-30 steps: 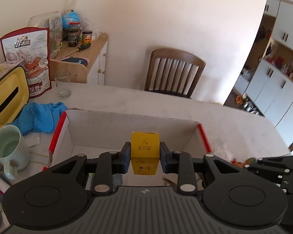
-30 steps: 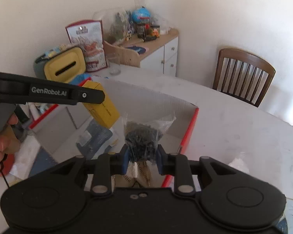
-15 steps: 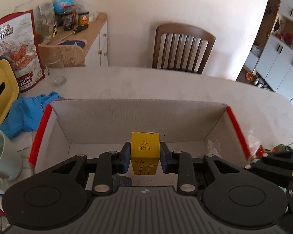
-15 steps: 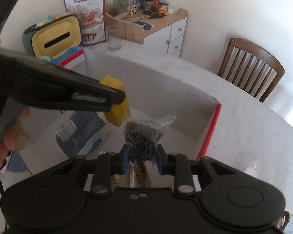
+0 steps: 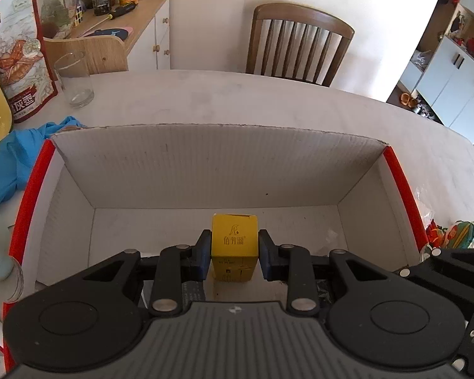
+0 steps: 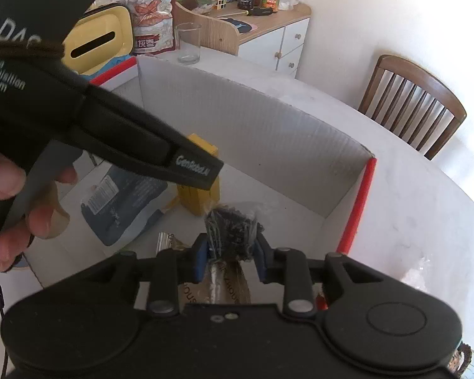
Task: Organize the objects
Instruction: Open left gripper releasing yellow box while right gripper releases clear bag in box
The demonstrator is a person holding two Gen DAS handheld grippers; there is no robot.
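White stone-look surface carries an open cardboard box with red-edged side flaps; a wooden chair stands behind it and a sideboard in the corner.

Your left gripper is clenched on a yellow carton, held upright inside the box, near the middle of the floor. Whether the carton's base touches the floor cannot be told from the left wrist view; the right wrist view suggests it is at or just above it.

Your right gripper is clenched on a clear bag of dark pieces, low inside the box, just beside the yellow carton on the side nearer you. A blue pouch already lies flat on the box floor, and a brown packet lies under the right gripper.

Risks noted:
- The two grippers work close together. Opening either one could knock the other's load.
- The carton is tall and narrow. Released above the floor or on a tilt, it is likely to topple onto the pouch or the bag.
- The bag is soft and slack. Dropped against the carton, it may push the carton over.
- A drinking glass stands just beyond the box's far left corner, and a blue cloth lies against the left flap. A wide withdrawal on that side could strike the glass.
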